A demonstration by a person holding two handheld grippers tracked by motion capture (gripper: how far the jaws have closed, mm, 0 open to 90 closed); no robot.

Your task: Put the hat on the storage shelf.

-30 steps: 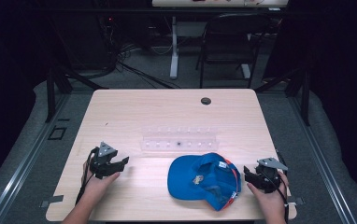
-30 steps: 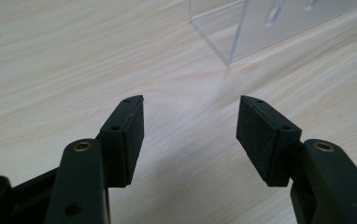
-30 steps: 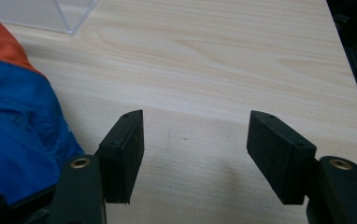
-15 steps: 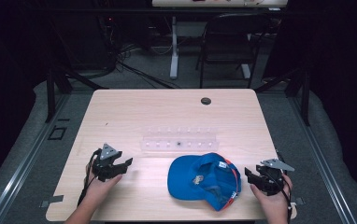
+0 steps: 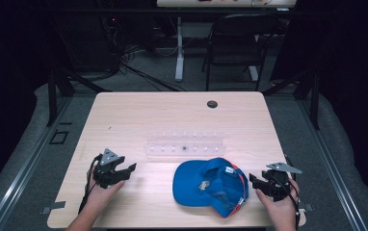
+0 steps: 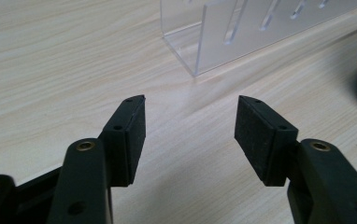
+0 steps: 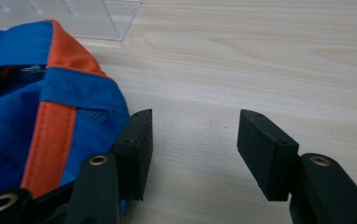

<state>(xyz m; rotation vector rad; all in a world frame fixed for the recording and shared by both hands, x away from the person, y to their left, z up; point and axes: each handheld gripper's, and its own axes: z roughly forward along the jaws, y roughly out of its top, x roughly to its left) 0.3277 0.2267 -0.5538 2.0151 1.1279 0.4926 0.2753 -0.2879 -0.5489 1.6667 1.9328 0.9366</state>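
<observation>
A blue cap [image 5: 208, 185] with orange trim lies upside down on the wooden table [image 5: 172, 115], near its front edge. My right gripper [image 5: 254, 181] is open just right of the cap; in the right gripper view the cap's orange-edged rim [image 7: 50, 116] sits against the left jaw with bare wood between the jaws [image 7: 193, 140]. My left gripper [image 5: 130, 169] is open at the front left, with nothing between its jaws [image 6: 190, 135]. A clear acrylic rack [image 5: 184, 144] lies across the table's middle, its end [image 6: 223, 37] ahead of the left jaws.
A small dark round hole [image 5: 212, 104] sits near the table's far edge. Beyond the table are a folding chair [image 5: 232, 43], cables on the floor and dark surroundings. Bare wood spans the far half of the table.
Both grippers have shifted slightly outward and toward the front edge. The cap and rack have not moved.
</observation>
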